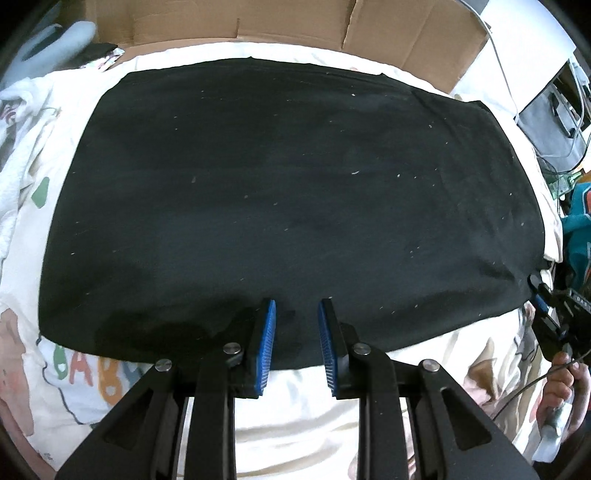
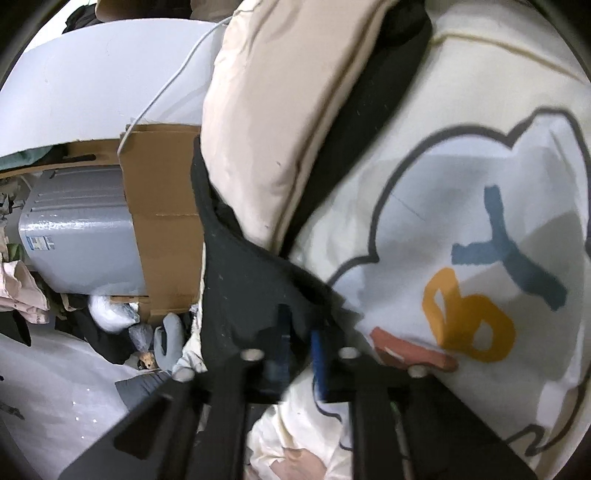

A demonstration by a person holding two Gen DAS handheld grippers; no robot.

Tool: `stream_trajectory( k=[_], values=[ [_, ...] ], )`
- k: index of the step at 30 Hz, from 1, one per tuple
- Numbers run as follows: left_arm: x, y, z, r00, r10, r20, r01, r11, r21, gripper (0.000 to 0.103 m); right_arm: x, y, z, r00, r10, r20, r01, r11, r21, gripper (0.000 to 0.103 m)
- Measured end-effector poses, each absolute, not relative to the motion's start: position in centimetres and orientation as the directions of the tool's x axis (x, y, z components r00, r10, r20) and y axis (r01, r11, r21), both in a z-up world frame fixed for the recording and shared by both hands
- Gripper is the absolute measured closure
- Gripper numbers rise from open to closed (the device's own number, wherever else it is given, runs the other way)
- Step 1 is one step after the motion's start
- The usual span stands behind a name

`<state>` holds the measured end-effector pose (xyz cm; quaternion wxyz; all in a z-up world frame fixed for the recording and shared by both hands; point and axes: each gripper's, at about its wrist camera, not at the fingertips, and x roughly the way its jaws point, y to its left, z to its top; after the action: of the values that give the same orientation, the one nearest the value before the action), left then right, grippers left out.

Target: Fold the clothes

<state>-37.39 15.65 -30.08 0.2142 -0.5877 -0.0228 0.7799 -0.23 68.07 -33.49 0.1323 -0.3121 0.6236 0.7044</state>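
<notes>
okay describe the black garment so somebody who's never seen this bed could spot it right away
Start at the cream bedspread printed with coloured letters, in front of the cardboard box. Spread flat across its middle lies the black garment, the only dark, plain item there, flecked with pale lint. The white towel lies bunched at its left.

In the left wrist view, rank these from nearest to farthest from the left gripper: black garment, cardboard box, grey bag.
1. black garment, under the left gripper fingertips.
2. grey bag, far right, beyond the garment.
3. cardboard box, along the top, behind the garment.

A black garment (image 1: 288,199) lies spread flat on a cream bedcover (image 1: 306,398) printed with coloured letters.
</notes>
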Motion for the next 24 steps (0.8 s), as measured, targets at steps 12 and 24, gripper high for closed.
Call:
stream_trajectory(
  k=[12, 24],
  values=[
    [-36.5, 18.0, -29.5, -0.268, 0.392, -0.880, -0.329, -0.896, -0.298, 0.080, -3.1, 66.8, -26.5, -0.772, -0.225, -0.594, -0.511, -0.336, 0.791, 0.100],
    [-34.9, 17.9, -31.0, -0.243, 0.435, -0.867, -0.313, -0.881, -0.354, 0.080, -7.0, 65.7, -22.0, -0.772, -0.253, -0.583, -0.447, -0.436, 0.781, 0.100]
  ],
)
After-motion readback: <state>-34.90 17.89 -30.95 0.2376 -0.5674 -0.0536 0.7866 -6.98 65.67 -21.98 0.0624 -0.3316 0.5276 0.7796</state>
